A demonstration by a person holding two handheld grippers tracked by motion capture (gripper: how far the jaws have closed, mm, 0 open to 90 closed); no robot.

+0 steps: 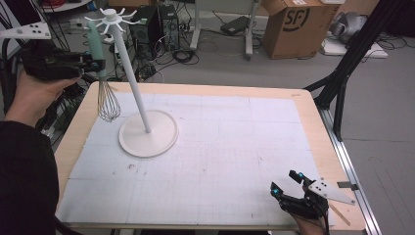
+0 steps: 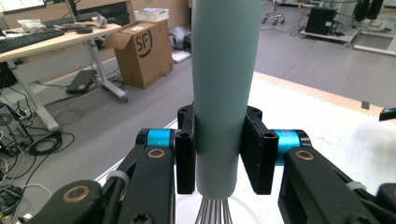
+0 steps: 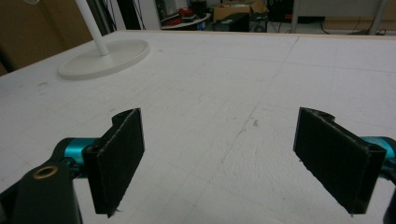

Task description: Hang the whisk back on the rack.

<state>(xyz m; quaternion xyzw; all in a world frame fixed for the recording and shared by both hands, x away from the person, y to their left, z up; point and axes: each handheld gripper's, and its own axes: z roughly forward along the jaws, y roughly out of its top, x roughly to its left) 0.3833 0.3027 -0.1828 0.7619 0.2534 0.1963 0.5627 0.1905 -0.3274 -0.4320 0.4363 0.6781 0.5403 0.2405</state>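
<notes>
Grey workshop floor, strewn with cables, computer towers and a cardboard box (image 1: 293, 27), surrounds the wooden-edged desk (image 1: 313, 127), which is covered by a white gridded mat (image 1: 220, 147). At the upper left of the high view, my left gripper (image 1: 98, 64) is raised above the desk's far-left corner, its fingers (image 2: 256, 156) clenched on the pale green handle of a whisk (image 1: 103, 83). The whisk hangs upright, wire loops pointing down, just beside the leaning pole of a white hook stand (image 1: 142, 112) whose round base sits on the mat at the frame's centre left. The whisk's handle top reaches up among the stand's hooks; I cannot tell whether it touches one. From the left gripper view, the handle fills the centre of the frame between both pads, with the wires emerging below. At the lower right of the high view, my right gripper (image 1: 286, 185) rests low near the desk's near edge, fingers (image 3: 119, 156) released and wide apart over bare mat, grasping nothing.
</notes>
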